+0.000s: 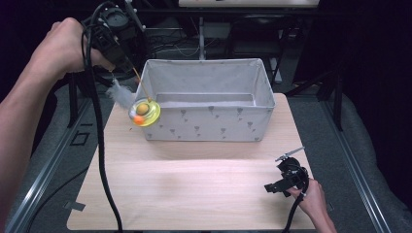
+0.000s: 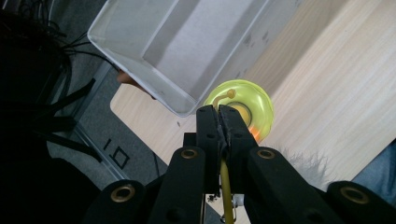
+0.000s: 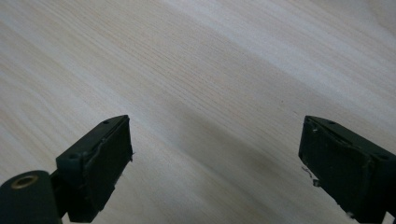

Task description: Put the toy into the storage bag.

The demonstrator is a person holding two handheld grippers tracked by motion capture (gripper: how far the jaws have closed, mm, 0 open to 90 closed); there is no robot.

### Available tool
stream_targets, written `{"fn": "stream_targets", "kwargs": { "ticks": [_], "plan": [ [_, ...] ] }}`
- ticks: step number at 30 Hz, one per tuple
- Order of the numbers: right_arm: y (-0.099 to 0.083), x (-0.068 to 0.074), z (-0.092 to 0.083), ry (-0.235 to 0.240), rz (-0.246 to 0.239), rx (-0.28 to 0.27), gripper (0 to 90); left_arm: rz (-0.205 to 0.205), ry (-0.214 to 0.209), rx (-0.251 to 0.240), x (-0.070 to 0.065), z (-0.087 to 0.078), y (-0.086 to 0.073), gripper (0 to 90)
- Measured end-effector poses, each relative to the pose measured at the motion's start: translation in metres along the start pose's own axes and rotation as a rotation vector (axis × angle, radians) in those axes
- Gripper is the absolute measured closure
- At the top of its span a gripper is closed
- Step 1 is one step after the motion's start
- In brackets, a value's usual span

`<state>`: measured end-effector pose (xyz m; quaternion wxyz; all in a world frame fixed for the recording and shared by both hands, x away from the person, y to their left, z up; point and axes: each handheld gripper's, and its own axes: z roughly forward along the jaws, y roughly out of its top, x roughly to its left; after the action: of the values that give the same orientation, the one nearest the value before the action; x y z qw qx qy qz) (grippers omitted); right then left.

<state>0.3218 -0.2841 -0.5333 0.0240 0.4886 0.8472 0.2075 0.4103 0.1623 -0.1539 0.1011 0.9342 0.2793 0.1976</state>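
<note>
Nearest to me, low at the table's front right corner, my right gripper [image 1: 283, 180] sits in my right hand [image 1: 311, 196] just above the pale wooden table [image 1: 194, 194]. Its jaws are spread wide; in the right gripper view bare wood grain runs between the two black pads [image 3: 100, 161] with nothing held.

Farther out and up on my left, my left hand [image 1: 60, 46] lifts the left gripper [image 2: 218, 122] above the table's far left corner, its black cable [image 1: 104, 165] trailing down past the table edge. Those jaws are pressed together on a thin yellow stem [image 2: 226, 191], pinching it. From that stem hangs the yellow-green disc toy [image 1: 144, 112], with an orange ball [image 1: 141, 109] inside and a white feather tuft [image 1: 121, 93] beside it. The toy dangles in the air at the near left corner of the grey fabric bin [image 1: 209, 127], touching or just off its front wall; I cannot tell which.

Beyond the toy, the bin stands open at the far middle of the table, patterned with small dark marks.
</note>
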Motion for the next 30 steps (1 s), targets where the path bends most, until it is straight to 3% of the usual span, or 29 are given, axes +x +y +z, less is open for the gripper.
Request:
{"fn": "stream_targets", "kwargs": {
  "ticks": [12,30],
  "plan": [
    [0.000,-0.001,0.000,0.002,0.001,0.008,9.0,-0.043,0.035,-0.010,0.020,-0.009,0.019,88.2],
    [-0.001,0.000,0.000,0.007,0.012,0.003,9.0,-0.103,0.069,-0.005,0.047,0.001,0.050,88.2]
  ]
}}
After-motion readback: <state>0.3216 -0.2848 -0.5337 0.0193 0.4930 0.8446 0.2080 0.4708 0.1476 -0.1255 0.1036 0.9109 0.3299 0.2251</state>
